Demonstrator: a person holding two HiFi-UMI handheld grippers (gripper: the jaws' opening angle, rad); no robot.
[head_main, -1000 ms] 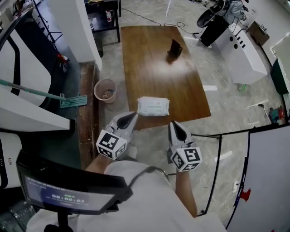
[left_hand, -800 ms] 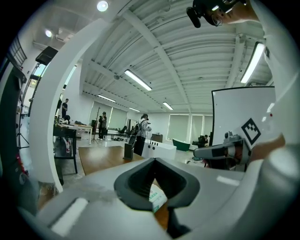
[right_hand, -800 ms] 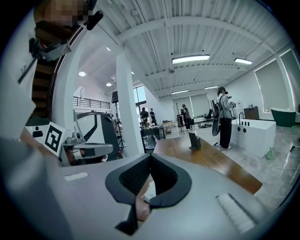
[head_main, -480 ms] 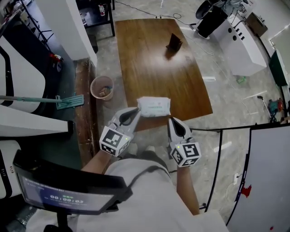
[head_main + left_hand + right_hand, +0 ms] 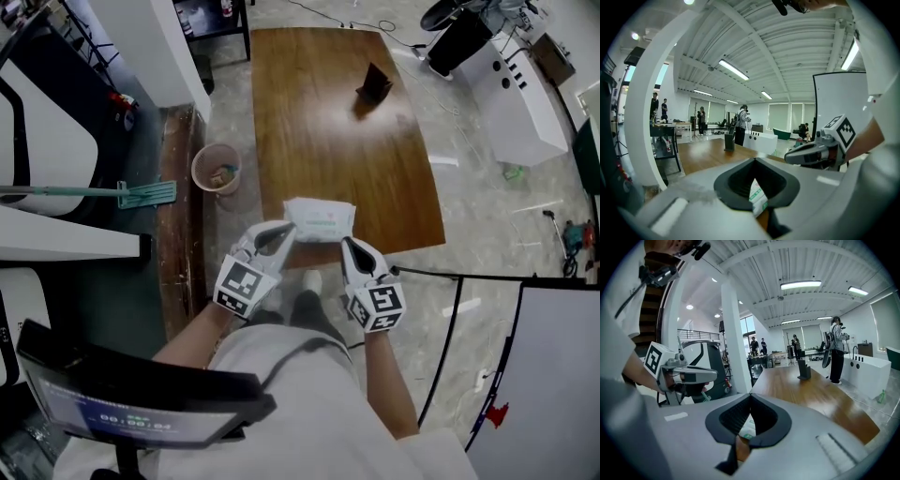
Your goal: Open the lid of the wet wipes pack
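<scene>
**Head view.** The wet wipes pack [image 5: 321, 219] lies flat at the near edge of the wooden table [image 5: 319, 112]. The left gripper [image 5: 281, 234] is set at the pack's near left corner and the right gripper [image 5: 349, 246] at its near right corner. Because so little table is left behind the pack, any pull toward the person could drag it over the edge.

**Left gripper view.** The jaws are closed together. The pack [image 5: 757, 199] is seen through the gap behind the tips. Whether a fold of wrapper is pinched cannot be determined. If only loose film were caught, the pack would probably be lifted or crumpled rather than steadied.

**Right gripper view.** The jaws are likewise brought together, with nothing visibly clamped, and the white-and-green end of the pack [image 5: 748, 427] lies just beyond them. The lid tab cannot be made out here. Jaws this narrow are likely to slide over the tab, and an unrestrained pack would rise with its lid.
</scene>
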